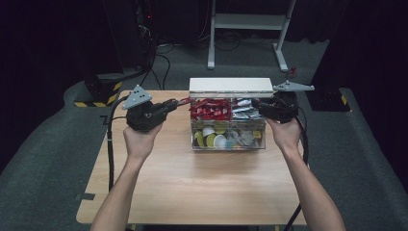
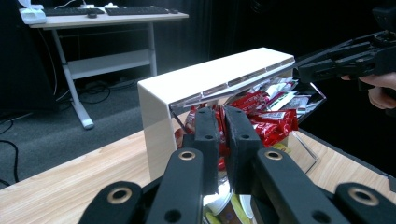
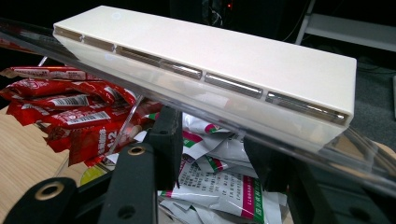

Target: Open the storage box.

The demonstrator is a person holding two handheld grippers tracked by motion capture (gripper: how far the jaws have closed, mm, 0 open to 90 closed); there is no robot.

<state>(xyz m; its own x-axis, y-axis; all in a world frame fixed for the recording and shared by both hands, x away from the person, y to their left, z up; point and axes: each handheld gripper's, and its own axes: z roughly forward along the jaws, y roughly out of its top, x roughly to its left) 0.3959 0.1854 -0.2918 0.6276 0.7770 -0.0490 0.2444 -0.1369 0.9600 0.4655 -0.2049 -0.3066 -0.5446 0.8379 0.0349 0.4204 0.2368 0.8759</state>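
Clear plastic box [image 1: 228,139] stands at the table's far middle, white lid [image 1: 231,87] raised. Red sachets [image 1: 209,109] fill the back left compartment, white sachets [image 1: 243,109] the back right (small cups in front).

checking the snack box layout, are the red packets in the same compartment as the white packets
No: in the right gripper view a clear divider keeps the red packets on one side and the white packets on the other.
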